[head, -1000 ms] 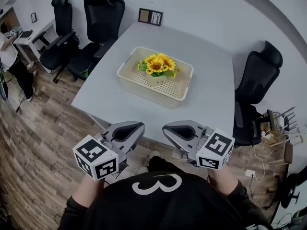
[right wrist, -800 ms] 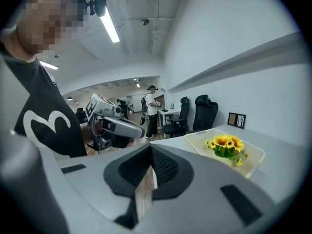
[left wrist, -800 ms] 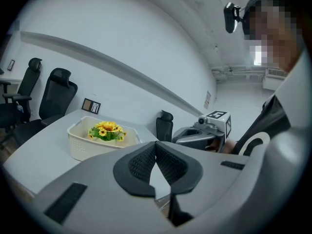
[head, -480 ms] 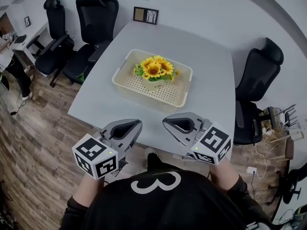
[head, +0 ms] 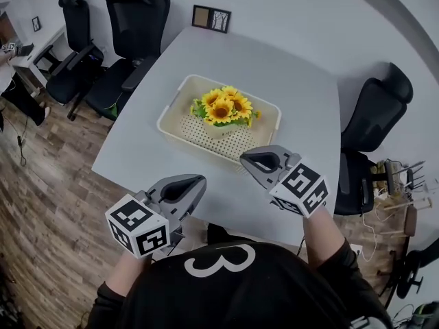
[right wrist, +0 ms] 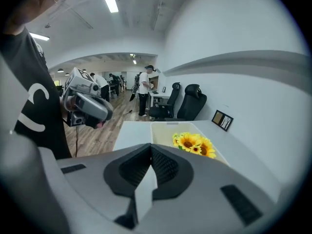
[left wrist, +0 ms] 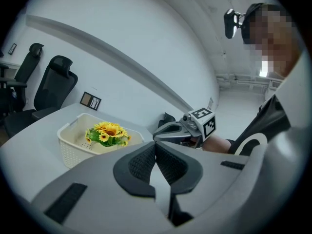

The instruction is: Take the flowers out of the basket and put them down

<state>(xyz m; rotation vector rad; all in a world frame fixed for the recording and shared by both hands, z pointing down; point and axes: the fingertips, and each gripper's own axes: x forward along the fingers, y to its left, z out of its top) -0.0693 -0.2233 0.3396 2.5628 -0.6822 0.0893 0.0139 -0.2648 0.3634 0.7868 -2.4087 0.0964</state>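
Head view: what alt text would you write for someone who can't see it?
Yellow flowers stand in a cream basket on a grey table, seen from above. Nearer, a person holds two grippers, both shut and empty, the right gripper closer to the basket than the left gripper.

Just ahead of my right gripper (head: 248,161) fingertips, the basket (head: 206,139) sits on the table (head: 302,74), with the flowers (head: 223,107) inside it. My left gripper (head: 199,181) hangs left of the right one, nearer me. Beyond the fingers, past the table's far edge, a picture frame (head: 211,19) stands against the wall. Two office chairs (head: 134,26) stand far left, and another chair (head: 374,115) stands to the right.
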